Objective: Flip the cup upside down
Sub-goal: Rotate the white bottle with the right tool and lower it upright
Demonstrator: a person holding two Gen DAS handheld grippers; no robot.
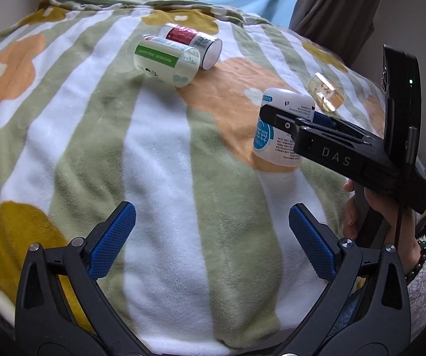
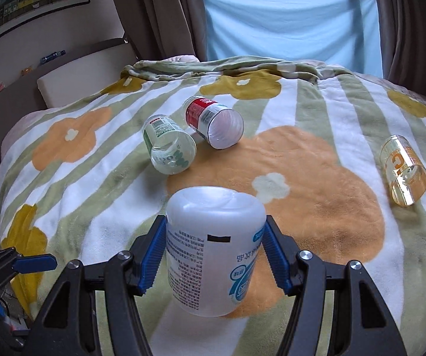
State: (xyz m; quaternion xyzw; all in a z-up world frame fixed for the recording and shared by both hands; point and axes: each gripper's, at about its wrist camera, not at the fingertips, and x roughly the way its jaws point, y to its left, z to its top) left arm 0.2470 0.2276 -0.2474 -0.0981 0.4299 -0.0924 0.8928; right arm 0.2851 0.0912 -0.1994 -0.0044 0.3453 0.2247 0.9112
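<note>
A white cup with blue print [image 2: 213, 249] stands upside down on the flowered blanket [image 2: 316, 213], base up. My right gripper [image 2: 214, 255] is shut on the cup's sides; the blue pads [image 2: 153, 255] press both flanks. The left wrist view shows the same cup [image 1: 278, 124] at the right with the right gripper [image 1: 290, 121] clamped across it. My left gripper [image 1: 213, 237] hangs open low over the blanket [image 1: 159, 154], well short of the cup, nothing between its fingers.
Three more cups lie on their sides: a green-labelled one [image 2: 168, 145], a red-labelled one [image 2: 213, 124] behind it, and a clear orange-printed one [image 2: 403, 172] at the right. A person's hand [image 1: 373, 207] holds the right gripper. Curtains and a cushion stand beyond the blanket.
</note>
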